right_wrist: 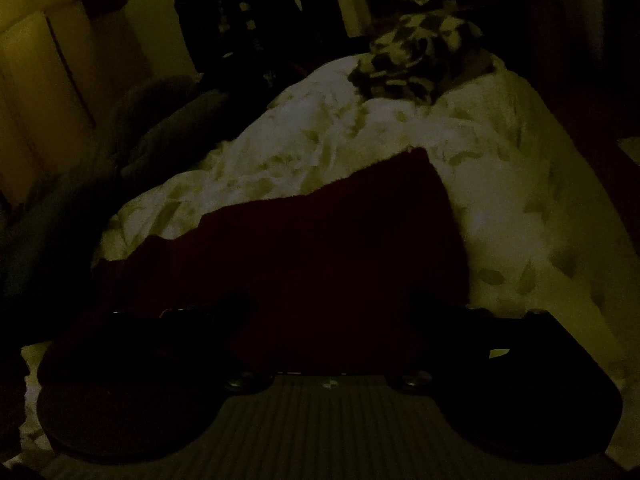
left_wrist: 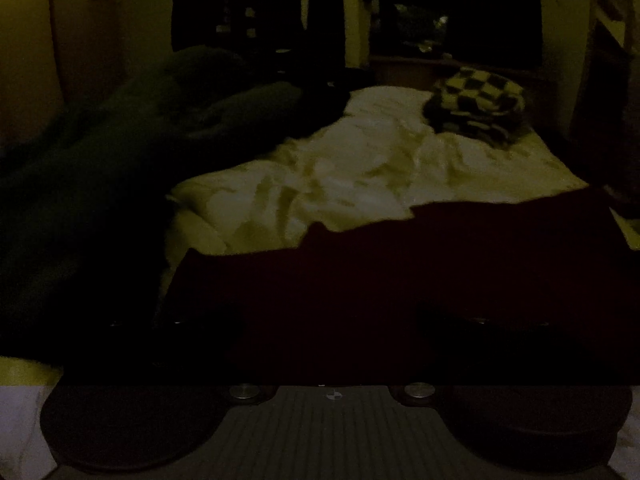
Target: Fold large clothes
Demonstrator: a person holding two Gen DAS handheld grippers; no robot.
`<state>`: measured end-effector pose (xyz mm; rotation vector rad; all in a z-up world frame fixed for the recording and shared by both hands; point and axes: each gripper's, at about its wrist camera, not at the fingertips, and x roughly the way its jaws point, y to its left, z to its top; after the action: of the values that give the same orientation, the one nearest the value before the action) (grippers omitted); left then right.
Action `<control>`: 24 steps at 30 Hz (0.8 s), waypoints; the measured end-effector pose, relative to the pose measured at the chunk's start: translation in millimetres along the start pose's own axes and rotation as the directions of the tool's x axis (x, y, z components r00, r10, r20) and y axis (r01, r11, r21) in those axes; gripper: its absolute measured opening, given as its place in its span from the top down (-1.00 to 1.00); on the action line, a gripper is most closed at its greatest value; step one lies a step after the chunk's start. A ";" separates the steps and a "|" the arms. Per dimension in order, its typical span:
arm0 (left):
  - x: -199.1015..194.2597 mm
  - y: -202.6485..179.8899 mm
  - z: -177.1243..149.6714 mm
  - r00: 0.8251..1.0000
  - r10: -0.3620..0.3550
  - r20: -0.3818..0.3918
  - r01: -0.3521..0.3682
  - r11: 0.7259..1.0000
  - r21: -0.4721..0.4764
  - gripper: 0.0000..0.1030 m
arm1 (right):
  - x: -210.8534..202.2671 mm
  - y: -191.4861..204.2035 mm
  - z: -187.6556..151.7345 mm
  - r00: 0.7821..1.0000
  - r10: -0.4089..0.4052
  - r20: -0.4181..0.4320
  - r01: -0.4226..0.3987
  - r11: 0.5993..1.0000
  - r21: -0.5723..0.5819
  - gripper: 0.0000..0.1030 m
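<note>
The right claw (right_wrist: 328, 320) stands with its jaws wide apart at the bottom of the right wrist view, the dark red garment (right_wrist: 320, 240) lying between them with no pad visibly pressing it. The left claw (left_wrist: 328, 320) also looks spread, though darkness hides whether it pinches the cloth. The garment lies flat across the lower middle of both frames on the bed's pale leaf-print duvet (left_wrist: 340, 160). A checkered cloth (left_wrist: 476, 100) sits at upper right, a dark green blanket (left_wrist: 100, 160) heaps along the left, and clothes (left_wrist: 236, 8) hang at top.
</note>
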<state>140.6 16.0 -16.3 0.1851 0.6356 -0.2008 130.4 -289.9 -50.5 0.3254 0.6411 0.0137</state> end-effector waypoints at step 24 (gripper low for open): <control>-50.1 -181.5 -92.5 0.982 -0.155 0.105 0.056 0.777 0.627 -1.00 | -75.7 -93.2 7.9 0.994 0.108 0.021 -0.106 0.886 0.450 -0.93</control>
<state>4.7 -131.1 -79.0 0.7736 0.4064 -0.5324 66.2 -389.1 -28.5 0.8131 0.6264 -0.0295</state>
